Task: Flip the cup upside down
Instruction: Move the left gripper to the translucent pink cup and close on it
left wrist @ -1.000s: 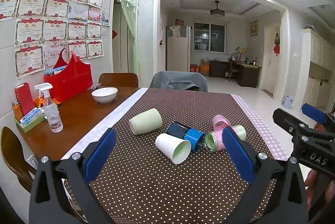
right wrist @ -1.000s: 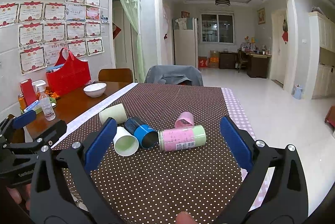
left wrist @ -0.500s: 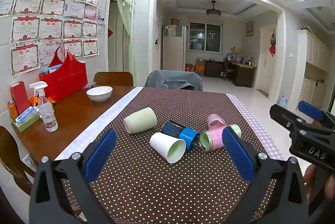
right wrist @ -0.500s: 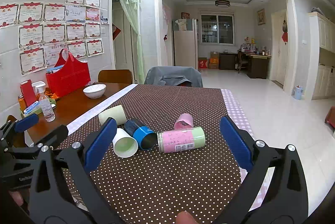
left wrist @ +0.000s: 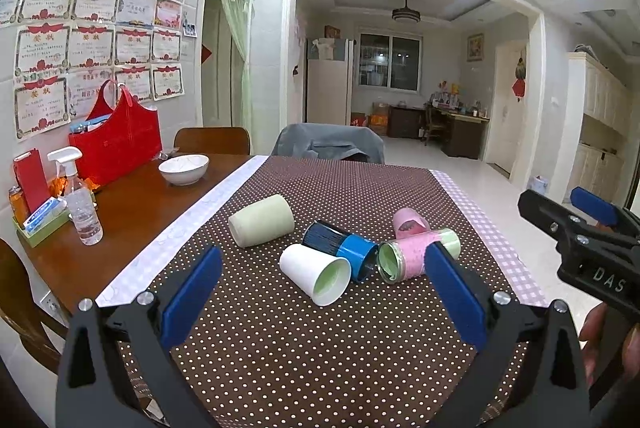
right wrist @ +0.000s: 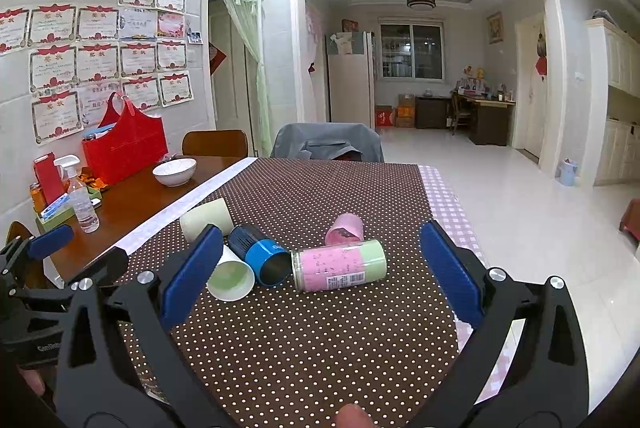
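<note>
Several cups lie on their sides on the brown dotted tablecloth. A white cup with a green inside is nearest. Behind it lie a blue cup, a pale green cup, a small pink cup and a pink and green cup. My left gripper is open and empty, a little short of the white cup. My right gripper is open and empty, just short of the pink and green cup.
On the bare wood at the left stand a white bowl, a spray bottle, a red bag and a green tray of small items. A grey-draped chair stands at the far end. The cloth's right edge drops to the floor.
Both grippers have shifted only slightly, the left view rising and steadying. The cups have not moved. Both grippers stay open.
</note>
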The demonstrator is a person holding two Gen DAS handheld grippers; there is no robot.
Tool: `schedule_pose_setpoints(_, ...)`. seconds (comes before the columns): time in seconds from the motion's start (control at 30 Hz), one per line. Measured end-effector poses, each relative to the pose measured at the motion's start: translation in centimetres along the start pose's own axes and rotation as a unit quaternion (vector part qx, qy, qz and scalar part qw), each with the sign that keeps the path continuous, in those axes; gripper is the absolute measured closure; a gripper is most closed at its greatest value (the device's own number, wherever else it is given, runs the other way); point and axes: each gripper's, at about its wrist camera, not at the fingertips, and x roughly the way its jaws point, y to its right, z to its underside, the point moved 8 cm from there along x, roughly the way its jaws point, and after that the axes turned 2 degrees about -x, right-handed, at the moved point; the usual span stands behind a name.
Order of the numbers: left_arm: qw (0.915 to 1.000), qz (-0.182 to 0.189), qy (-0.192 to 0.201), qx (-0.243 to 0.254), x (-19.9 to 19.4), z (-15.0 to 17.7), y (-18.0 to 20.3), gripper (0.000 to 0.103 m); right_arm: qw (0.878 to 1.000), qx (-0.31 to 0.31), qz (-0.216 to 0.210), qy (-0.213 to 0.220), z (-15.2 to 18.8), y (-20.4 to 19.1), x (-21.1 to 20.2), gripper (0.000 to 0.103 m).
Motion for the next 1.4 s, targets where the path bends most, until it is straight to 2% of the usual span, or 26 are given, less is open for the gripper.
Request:
schedule_pose_setpoints(0.37, 1.0, -0.001, 0.003, 0.001, 0.5, -0.4, -0.1, 0.004, 1.0, -0.003, 0.001, -0.004, 0.1, 0.3, 0.8, 0.006)
schedule_pose_setpoints(0.6, 0.9999, 0.005, -0.016, 0.004, 2.7, -0.8, 0.6, 0.004, 1.0, -0.006, -0.001, -0.023, 0.5, 0.8, 3.0, 0.006)
schedule_pose_setpoints(1.0, 0.9939, 0.027, -0.107, 0.004, 11.0, -1.0, 3.2, 0.004, 0.996, 0.011, 0.022, -0.088, 2.2, 5.4, 9.3, 0.006)
schedule_pose_setpoints(1.23, 0.9852, 0.052, -0.162, 0.023, 16.7, -1.2, 6.3, 0.004, 0.989, 0.032, 0.047, -0.133, 3.7, 9.5, 13.2, 0.006)
schedule_pose_setpoints(1.4, 0.9741, 0.07, -0.214, 0.021, 21.2, -0.8, 8.3, 0.004, 0.985, 0.045, 0.056, -0.159, 4.4, 11.5, 15.7, 0.006)
